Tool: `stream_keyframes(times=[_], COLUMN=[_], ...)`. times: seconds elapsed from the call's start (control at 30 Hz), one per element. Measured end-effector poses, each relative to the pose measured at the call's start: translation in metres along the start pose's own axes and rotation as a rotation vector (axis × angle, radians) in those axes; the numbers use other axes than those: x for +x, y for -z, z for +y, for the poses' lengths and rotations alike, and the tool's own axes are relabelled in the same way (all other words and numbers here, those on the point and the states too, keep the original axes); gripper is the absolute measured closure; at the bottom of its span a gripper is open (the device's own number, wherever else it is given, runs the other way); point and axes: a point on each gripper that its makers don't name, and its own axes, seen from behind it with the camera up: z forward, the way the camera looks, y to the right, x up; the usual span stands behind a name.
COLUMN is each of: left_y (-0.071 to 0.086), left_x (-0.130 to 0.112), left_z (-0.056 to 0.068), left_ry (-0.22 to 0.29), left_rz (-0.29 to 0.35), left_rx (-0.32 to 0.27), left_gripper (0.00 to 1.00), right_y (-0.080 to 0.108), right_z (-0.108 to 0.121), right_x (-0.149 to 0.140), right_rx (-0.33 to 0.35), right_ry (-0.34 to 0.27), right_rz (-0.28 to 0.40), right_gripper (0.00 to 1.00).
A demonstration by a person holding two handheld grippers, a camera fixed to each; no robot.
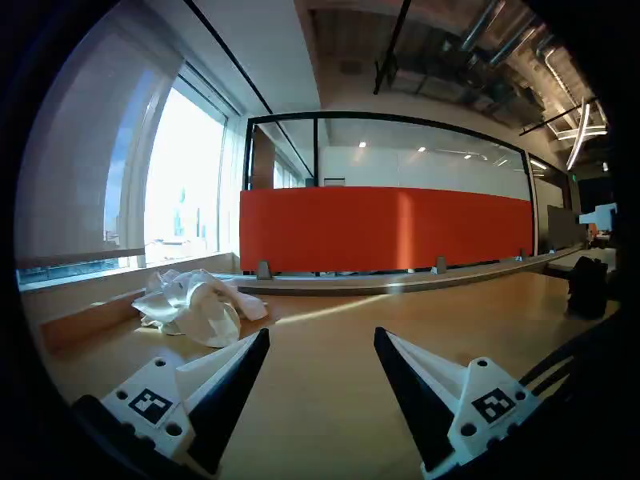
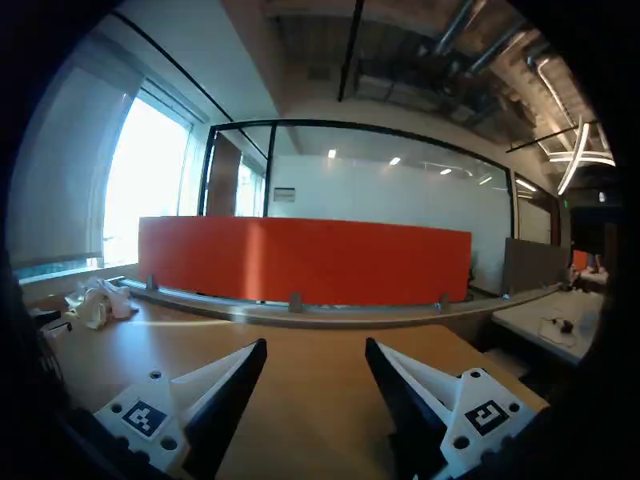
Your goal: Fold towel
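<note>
Left gripper view: low over the table (image 1: 336,376), looking forward between its fingers (image 1: 232,384), facing the orange partition (image 1: 384,228), towel (image 1: 196,304) near at left | Right gripper view: equally low, same facing, towel far off at left edge | Shared: table, orange partition, window (image 1: 180,184), towel.

An orange divider panel (image 1: 384,228) backs the wooden desk (image 1: 336,320) beside a bright window (image 1: 180,176).

Wooden tabletop (image 1: 320,384), sun-streaked. Orange divider panel (image 1: 384,228) along far edge; glass partition (image 1: 416,160) behind. Bright window (image 1: 184,184) at left. Exposed ceiling pipes (image 1: 496,32), strip lights (image 1: 580,132) at right. White desk (image 2: 544,320) far right.
</note>
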Motion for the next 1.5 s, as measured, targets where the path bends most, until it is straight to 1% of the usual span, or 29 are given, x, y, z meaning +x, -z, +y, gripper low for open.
stream_keyframes(times=[0.27, 0.47, 0.57, 0.77, 0.97, 1.17, 1.5], left_y=[0.0, 0.0, 0.0, 0.0, 0.0, 0.0, 0.0], left_x=[0.001, 0.0, 0.001, 0.001, 0.001, 0.0, 0.0], left_z=[0.0, 0.0, 0.0, 0.0, 0.0, 0.0, 0.0], left_ry=[0.0, -0.001, -0.001, 0.0, -0.001, -0.001, 0.0], left_rz=[0.0, 0.0, 0.0, 0.0, 0.0, 0.0, 0.0], left_rx=[0.0, 0.0, 0.0, 0.0, 0.0, 0.0, 0.0], left_gripper=[0.03, 0.03, 0.03, 0.03, 0.03, 0.03, 0.03], right_y=[-0.002, -0.006, -0.006, -0.004, -0.005, -0.006, -0.001], right_z=[0.008, 0.015, 0.017, 0.016, 0.021, 0.023, 0.014], right_x=[-0.049, -0.071, -0.078, -0.088, -0.099, -0.099, -0.093], right_rx=[0.009, 0.009, 0.01, 0.019, 0.017, 0.011, 0.012], right_ry=[-0.037, -0.057, -0.049, -0.036, -0.062, -0.06, -0.041], right_rz=[-0.021, -0.012, -0.003, 0.004, 0.001, 0.019, 0.036], right_gripper=[0.05, 0.05, 0.05, 0.05, 0.05, 0.04, 0.04])
